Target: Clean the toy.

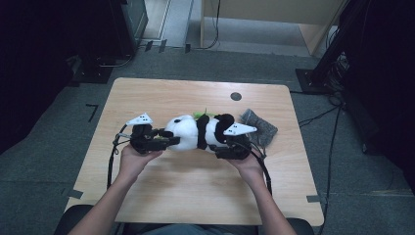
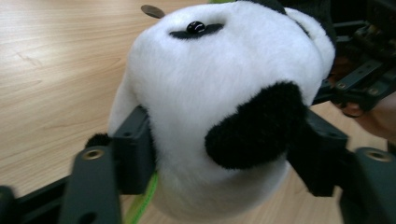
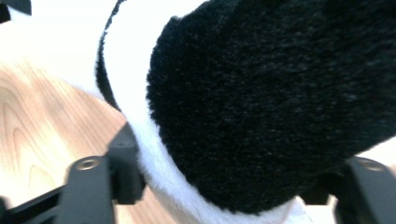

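Observation:
A black-and-white plush panda lies on its side in the middle of the wooden table, head to the left. My left gripper comes in from the left. In the left gripper view its jaws press on the panda's white head, one pad on white fur and the other against a black ear. My right gripper holds the other end. In the right gripper view its jaws close around a black limb edged with white fur. A green strip hangs below the head.
A dark grey crumpled cloth lies just right of the panda, beside my right hand. A small round black hole sits near the table's far edge. Cables run across the grey floor to the right, and stands rise at the back.

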`<state>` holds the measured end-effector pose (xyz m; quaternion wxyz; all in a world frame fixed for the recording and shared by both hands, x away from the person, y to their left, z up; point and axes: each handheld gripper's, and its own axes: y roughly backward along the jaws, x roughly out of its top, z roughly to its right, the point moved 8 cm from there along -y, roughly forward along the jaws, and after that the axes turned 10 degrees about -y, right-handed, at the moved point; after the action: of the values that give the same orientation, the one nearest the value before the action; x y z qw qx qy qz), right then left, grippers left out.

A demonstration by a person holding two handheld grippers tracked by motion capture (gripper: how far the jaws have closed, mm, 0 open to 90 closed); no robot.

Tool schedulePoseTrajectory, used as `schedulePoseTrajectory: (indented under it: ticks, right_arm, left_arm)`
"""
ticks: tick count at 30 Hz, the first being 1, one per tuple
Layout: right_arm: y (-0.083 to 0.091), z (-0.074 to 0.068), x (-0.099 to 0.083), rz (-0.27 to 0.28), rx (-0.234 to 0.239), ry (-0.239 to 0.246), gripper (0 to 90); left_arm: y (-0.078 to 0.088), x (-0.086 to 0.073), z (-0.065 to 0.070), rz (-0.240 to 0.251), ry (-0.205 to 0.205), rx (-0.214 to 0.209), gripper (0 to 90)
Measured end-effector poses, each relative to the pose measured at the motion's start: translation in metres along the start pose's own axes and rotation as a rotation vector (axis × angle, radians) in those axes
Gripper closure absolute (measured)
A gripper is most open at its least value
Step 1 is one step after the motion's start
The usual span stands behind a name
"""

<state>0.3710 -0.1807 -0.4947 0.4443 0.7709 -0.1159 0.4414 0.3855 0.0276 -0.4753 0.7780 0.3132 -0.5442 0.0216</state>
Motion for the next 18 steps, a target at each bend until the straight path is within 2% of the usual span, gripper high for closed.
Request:
schedulePoseTrajectory:
  ticks: [2, 5, 7, 8, 10, 11, 14, 16, 18]
  right_arm:
    - [0.002, 0.001, 0.002, -0.021, 0.017, -0.042, 39.3]
    - [0.007, 0.004, 0.007, -0.023, 0.033, -0.095, 40.4]
    - [0.011, 0.008, 0.008, -0.027, 0.014, -0.11, 40.7]
    - [0.013, 0.011, 0.008, -0.028, -0.001, -0.105, 40.8]
    - [0.019, 0.016, 0.008, -0.024, -0.012, -0.124, 40.8]
    - [0.022, 0.019, 0.009, -0.017, -0.013, -0.142, 40.9]
    - [0.031, 0.023, 0.013, 0.0, 0.006, -0.197, 40.8]
    - [0.037, 0.021, 0.015, 0.009, 0.029, -0.21, 40.5]
    - [0.043, 0.018, 0.018, 0.021, 0.047, -0.208, 40.2]
  left_arm:
    - [0.001, 0.002, -0.001, 0.024, -0.002, -0.006, 24.0]
    - [0.007, 0.005, -0.002, 0.07, -0.036, 0.006, 23.8]
    - [0.013, 0.005, -0.003, 0.095, -0.107, 0.047, 29.7]
    - [0.014, 0.004, -0.003, 0.095, -0.111, 0.051, 30.0]
    - [0.014, -0.001, -0.004, 0.071, -0.097, 0.02, 29.2]
    - [0.013, -0.003, -0.003, 0.059, -0.105, 0.023, 28.8]
    - [0.01, -0.009, -0.001, 0.061, -0.124, 0.028, 28.5]
    - [0.006, -0.012, 0.002, 0.052, -0.127, 0.026, 28.4]
    - [0.004, -0.013, 0.005, 0.05, -0.148, 0.027, 27.7]
